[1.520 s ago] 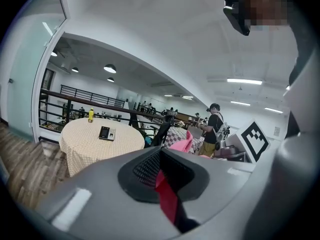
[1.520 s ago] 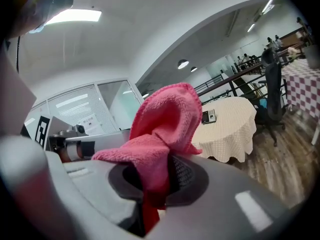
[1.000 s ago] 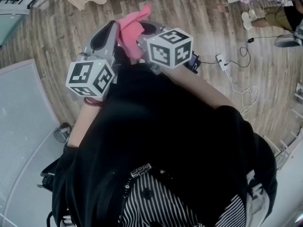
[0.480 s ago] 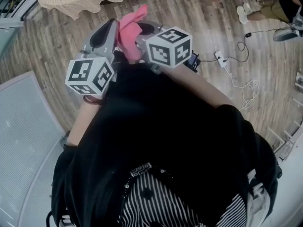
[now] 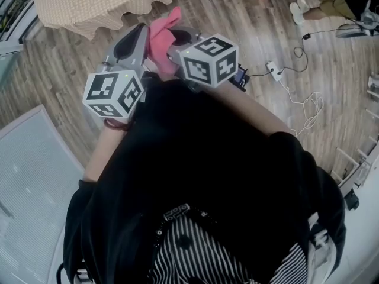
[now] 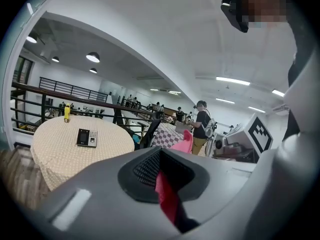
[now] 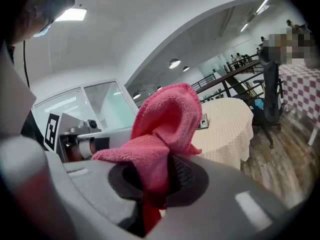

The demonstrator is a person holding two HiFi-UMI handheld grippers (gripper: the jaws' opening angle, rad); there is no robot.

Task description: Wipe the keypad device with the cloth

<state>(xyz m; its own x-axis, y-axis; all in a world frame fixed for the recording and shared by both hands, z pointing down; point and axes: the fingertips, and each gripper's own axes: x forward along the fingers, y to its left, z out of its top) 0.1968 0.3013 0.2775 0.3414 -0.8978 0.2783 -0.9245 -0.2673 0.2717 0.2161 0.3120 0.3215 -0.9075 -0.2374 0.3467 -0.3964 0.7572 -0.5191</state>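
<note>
Keypad device [image 6: 86,137] lies flat, face up, on the round table [image 6: 55,154], towards the table's near side. It is untouched. The table wears a beige checked cover that hangs loose over its edge. Both grippers are well short of the table, over the wooden floor.

Right gripper [image 7: 160,176]: jaws clenched on the pink cloth [image 7: 160,129], which bunches upward out of them. Left gripper [image 6: 160,174]: jaws together, with a thin red strip in the seam, judged to be an edge of the same cloth. A small yellow bottle [image 6: 66,112] stands at the table's far rim.

Risks, as I judge them:
- The bunched cloth offers little flat face, so a wipe could push the light device across the table.
- The loose cover may ruck.
- A shared grip may tug the cloth free.
</note>
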